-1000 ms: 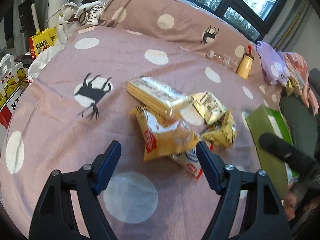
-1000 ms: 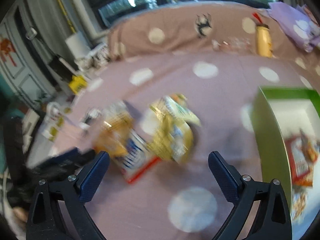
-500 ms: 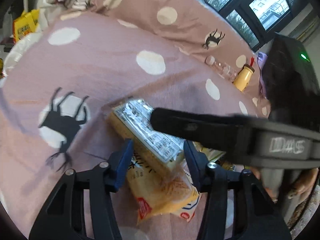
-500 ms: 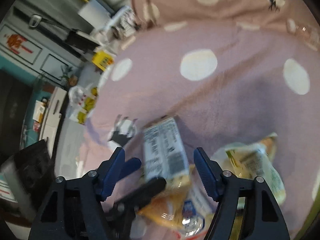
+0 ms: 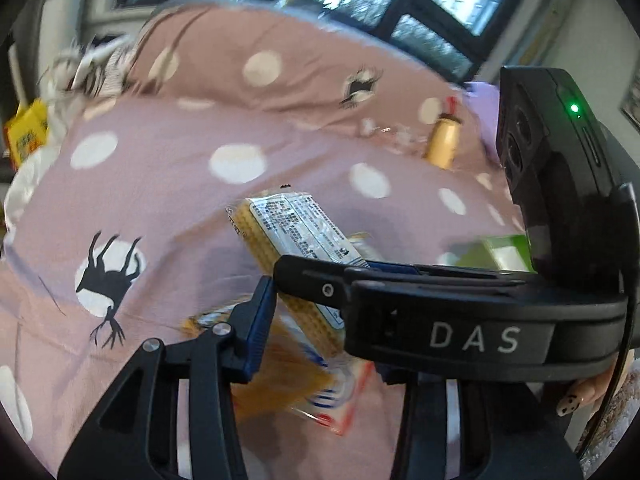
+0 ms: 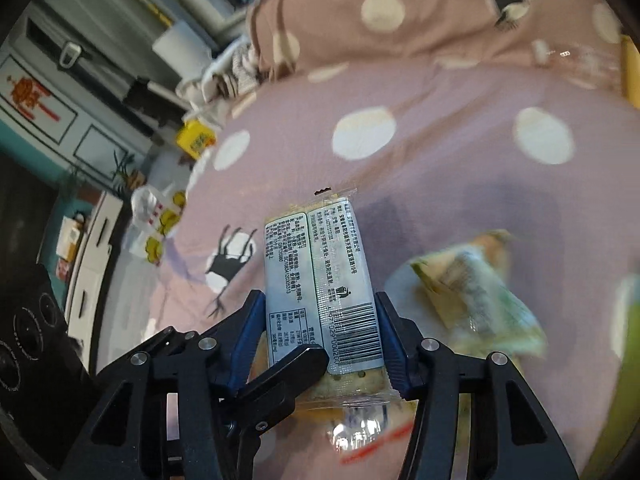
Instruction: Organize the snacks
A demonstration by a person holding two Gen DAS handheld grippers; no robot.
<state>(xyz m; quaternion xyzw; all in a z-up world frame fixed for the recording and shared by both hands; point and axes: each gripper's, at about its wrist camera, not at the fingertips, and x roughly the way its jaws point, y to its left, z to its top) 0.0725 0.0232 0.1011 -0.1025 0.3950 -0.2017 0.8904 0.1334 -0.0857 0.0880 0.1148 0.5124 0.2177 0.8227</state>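
A long cracker pack (image 5: 288,232) with a white printed label is tilted up above the snack pile on the pink dotted bedcover (image 5: 160,184). My left gripper (image 5: 320,332) is closing on it: its blue left pad (image 5: 260,320) touches the pack's yellow side, and its other finger is hidden behind the right gripper's black finger (image 5: 312,280). In the right wrist view the cracker pack (image 6: 320,280) lies lengthwise between my right gripper (image 6: 320,336), whose closing pads (image 6: 390,340) touch both long edges. The left gripper's finger (image 6: 284,372) lies across the label.
An orange snack bag (image 5: 280,384) and a red-and-white packet (image 5: 344,404) lie under the pack. A yellow-green bag (image 6: 480,304) sits to the right. A green box (image 5: 504,252) stands at the right, and a yellow bottle (image 5: 442,146) leans on the pillow. A hand (image 5: 576,400) holds the right gripper.
Both grippers have come in over the pile and narrowed their jaws around the cracker pack. The pack has risen off the other snacks and tilted.
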